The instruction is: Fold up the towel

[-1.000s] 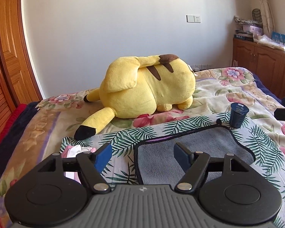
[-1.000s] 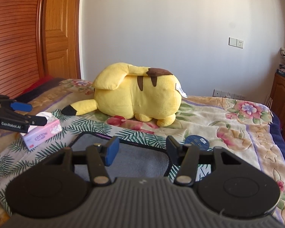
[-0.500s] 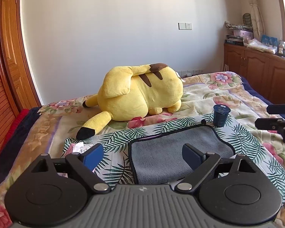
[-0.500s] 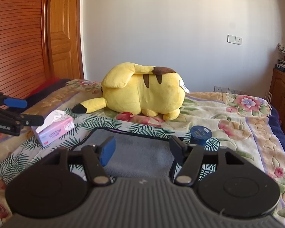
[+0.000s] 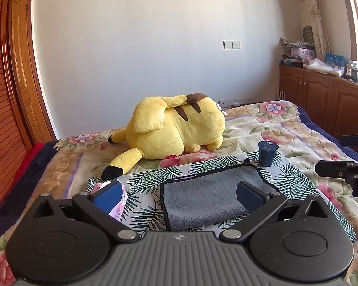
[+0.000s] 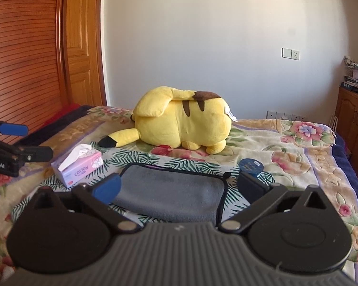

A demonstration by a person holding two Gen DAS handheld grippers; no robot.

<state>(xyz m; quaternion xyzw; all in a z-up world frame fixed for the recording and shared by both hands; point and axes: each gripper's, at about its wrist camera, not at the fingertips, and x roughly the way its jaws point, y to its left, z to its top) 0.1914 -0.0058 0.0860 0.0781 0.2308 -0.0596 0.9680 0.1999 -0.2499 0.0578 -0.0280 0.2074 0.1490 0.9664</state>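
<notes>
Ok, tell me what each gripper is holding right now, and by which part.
Nothing is held. The left gripper and right gripper both have open jaws, above the grey towel, which lies on the bed untouched.

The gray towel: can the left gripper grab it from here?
Probably yes. The left gripper is open, facing the gray towel, with nothing between. The tissue box and blue cup sit aside.

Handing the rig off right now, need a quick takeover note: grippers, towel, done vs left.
Left gripper: open, holding nothing, above the near edge of the towel.
Right gripper: open, holding nothing, also over the near edge.
Towel: grey, lying flat on the leaf-print cloth, between the tissue box and the blue cup.
Done: no grasp in progress; whether it is already folded I cannot tell.
Left: check the fold state, then grip the near corners.
</notes>
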